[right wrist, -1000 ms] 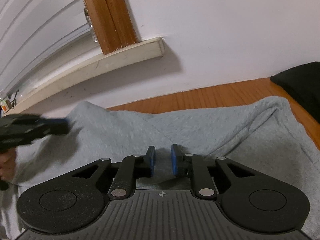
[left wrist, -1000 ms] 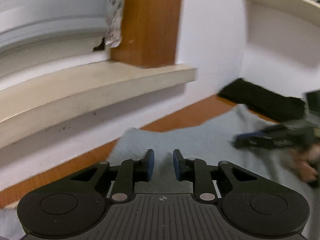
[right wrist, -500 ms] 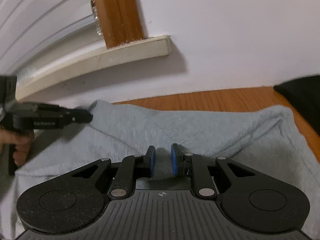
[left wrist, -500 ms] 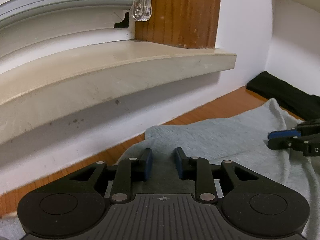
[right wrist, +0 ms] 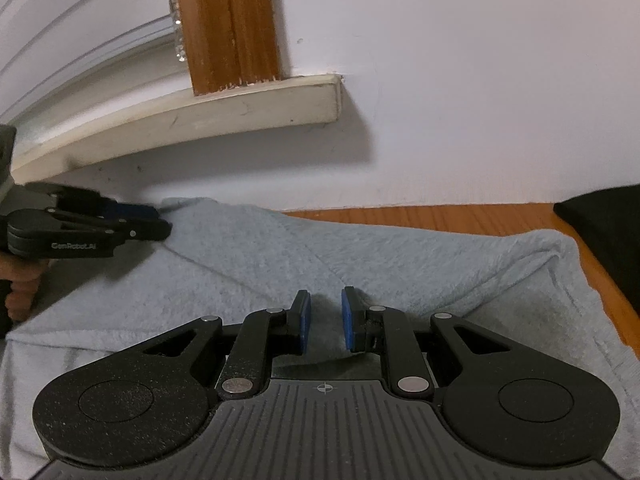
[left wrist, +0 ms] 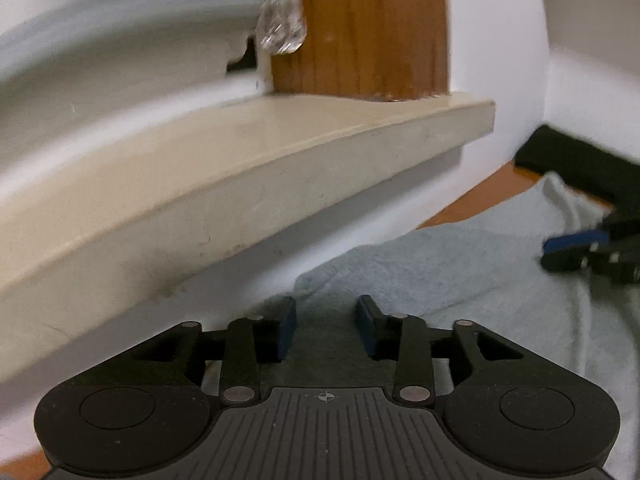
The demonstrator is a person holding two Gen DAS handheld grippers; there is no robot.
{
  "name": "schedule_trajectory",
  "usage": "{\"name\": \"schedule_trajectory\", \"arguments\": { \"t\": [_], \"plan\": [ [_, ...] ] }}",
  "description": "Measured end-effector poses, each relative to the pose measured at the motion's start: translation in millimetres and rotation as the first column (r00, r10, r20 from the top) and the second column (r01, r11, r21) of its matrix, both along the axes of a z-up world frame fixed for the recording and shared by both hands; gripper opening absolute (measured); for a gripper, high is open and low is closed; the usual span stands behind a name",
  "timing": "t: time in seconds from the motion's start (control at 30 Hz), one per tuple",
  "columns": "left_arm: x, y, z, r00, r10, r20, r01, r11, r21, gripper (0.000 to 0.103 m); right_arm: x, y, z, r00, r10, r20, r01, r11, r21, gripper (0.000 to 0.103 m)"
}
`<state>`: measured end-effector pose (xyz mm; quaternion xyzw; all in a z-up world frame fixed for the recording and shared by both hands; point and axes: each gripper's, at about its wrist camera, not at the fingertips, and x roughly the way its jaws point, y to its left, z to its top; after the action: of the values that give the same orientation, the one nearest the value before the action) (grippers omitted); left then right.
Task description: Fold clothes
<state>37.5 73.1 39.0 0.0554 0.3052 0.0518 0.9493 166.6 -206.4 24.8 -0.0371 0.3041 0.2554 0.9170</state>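
Left jaws (left wrist: 326, 326) just opened, astride cloth (left wrist: 460, 276) corner, unpinched | right jaws (right wrist: 323, 320) narrow, grip unclear | smooth fold flat.

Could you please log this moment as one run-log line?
task: fold clothes | left gripper: jaws just opening over grey garment corner | right gripper: gap between pads, above garment

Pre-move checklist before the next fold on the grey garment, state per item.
1. Left gripper clear of cloth: ok, its jaws have just been opening, no fold pinched.
2. Right gripper empty: cannot tell, narrow gap over cloth.
3. Grey garment lying on the wooden surface: ok.
4. Far edge flat: not ok, right corner bunched.
5. Black fabric apart from garment: cannot tell.
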Motion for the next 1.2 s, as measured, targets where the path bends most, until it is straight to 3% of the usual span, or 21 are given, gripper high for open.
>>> {"name": "schedule_trajectory", "arguments": {
  "t": [0.07,0.2,0.27,0.33,0.53,0.67,0.8,0.93,1.07,1.2],
  "plan": [
    [-18.5,-9.4,7.4,1.0,0.002,-0.007,-0.002,0.999,0.048,0.042,-6.5,0.1,1.5,1.0,0.024,0.003,-0.024,1.0,-0.017,0.028],
    [-90.1,-14.8,27.5,0.999,-0.041,-0.012,0.041,0.998,0.04,0.042,-34.1,-6.7,8.9,0.998,0.066,0.001,-0.066,0.997,-0.032,0.033],
    [-130.5,-17.3,33.3,0.999,-0.051,-0.009,0.051,0.999,0.02,0.053,-59.4,-12.7,11.9,0.994,0.103,0.032,-0.101,0.993,-0.057,0.036],
    [-167.5,-18.1,30.5,0.999,-0.049,-0.016,0.049,0.999,0.008,0.061,-83.4,-21.8,10.9,0.991,0.126,0.035,-0.123,0.989,-0.077,0.039],
    [-261.6,-25.8,21.2,0.998,-0.058,-0.029,0.057,0.998,-0.024,0.063,-141.9,-56.2,4.0,0.99,0.14,0.026,-0.137,0.986,-0.099,0.043],
    [-291.4,-31.1,18.2,0.997,-0.067,-0.024,0.067,0.998,-0.007,0.07,-163.3,-83.3,5.2,0.996,0.064,0.053,-0.059,0.993,-0.103,0.045],
    [-313.5,-28.8,18.2,0.998,-0.061,-0.017,0.061,0.998,-0.036,0.071,-180.8,-109.9,6.8,0.997,0.008,0.076,-0.002,0.997,-0.074,0.05],
    [-314.1,-29.9,7.4,0.997,-0.051,-0.063,0.052,0.999,0.016,0.071,-197.6,-136.2,7.2,0.995,-0.045,0.084,0.051,0.996,-0.074,0.05],
    [-319.0,-8.2,2.2,0.999,-0.019,-0.042,0.017,0.999,-0.043,0.073,-213.7,-157.3,11.6,0.992,-0.083,0.099,0.09,0.994,-0.067,0.05],
    [-318.8,-5.8,1.6,0.999,-0.02,-0.036,0.02,1.0,-0.018,0.077,-232.4,-176.3,20.4,0.985,-0.123,0.125,0.131,0.99,-0.055,0.05]
  ]
}}
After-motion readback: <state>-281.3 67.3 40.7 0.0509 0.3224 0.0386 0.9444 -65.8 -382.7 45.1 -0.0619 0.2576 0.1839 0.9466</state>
